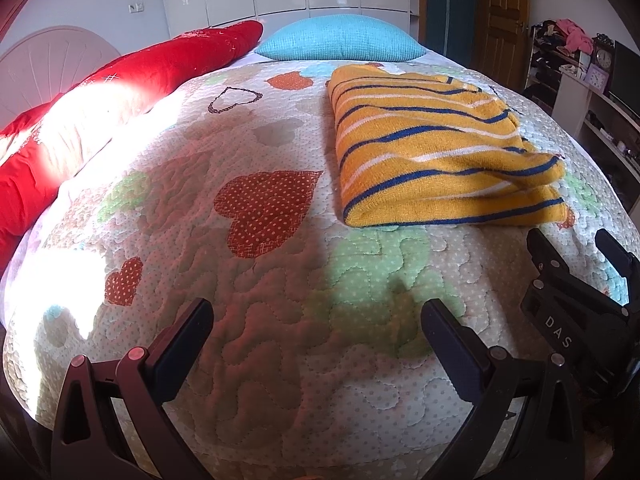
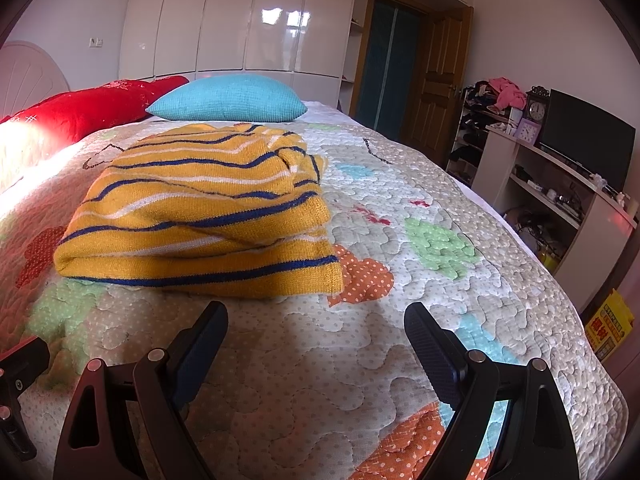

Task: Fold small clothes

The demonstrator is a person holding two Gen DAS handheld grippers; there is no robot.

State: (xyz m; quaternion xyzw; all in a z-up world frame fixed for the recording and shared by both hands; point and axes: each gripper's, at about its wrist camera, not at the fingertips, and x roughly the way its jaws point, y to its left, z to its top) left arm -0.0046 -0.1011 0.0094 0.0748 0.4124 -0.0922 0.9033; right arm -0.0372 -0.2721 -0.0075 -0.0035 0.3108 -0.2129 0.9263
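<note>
- Looking past our fingers, we cannot see how many layers the folded yellow striped sweater point(image 2: 200, 216) holds; its far edge is bunched and hard to read.
- Our right gripper point(image 2: 316, 332) shows only partly in the left wrist view, cut off at the frame's edge.
- Our left gripper point(image 1: 316, 328) is spread wide, holding nothing, above the heart-patterned quilt point(image 1: 260, 340).
- Our right gripper is likewise spread, empty, just short of the sweater.
- That sweater lies on the quilt, near the blue pillow point(image 2: 228, 98).
</note>
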